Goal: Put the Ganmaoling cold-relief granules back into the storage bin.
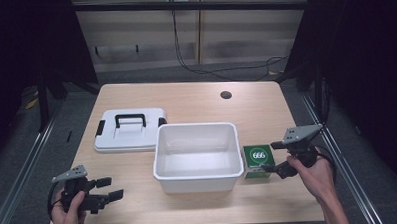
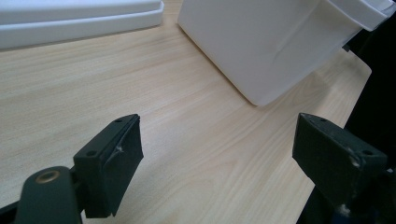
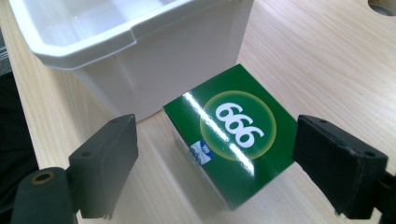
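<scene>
Black pads (image 3: 106, 163) spread wide either side of green box (image 3: 231, 154), not yet touching. Best lowered square over box, standing on table (image 1: 186, 100) just beside white bin (image 1: 198, 177), then closed evenly on opposite faces without nudging bin. Right gripper (image 1: 277, 158) released, empty. Left gripper (image 1: 109, 188) likewise wide, holding nothing, near front edge.

One bin (image 1: 197, 151), one lid (image 1: 129, 130), one box (image 1: 259, 161).
</scene>
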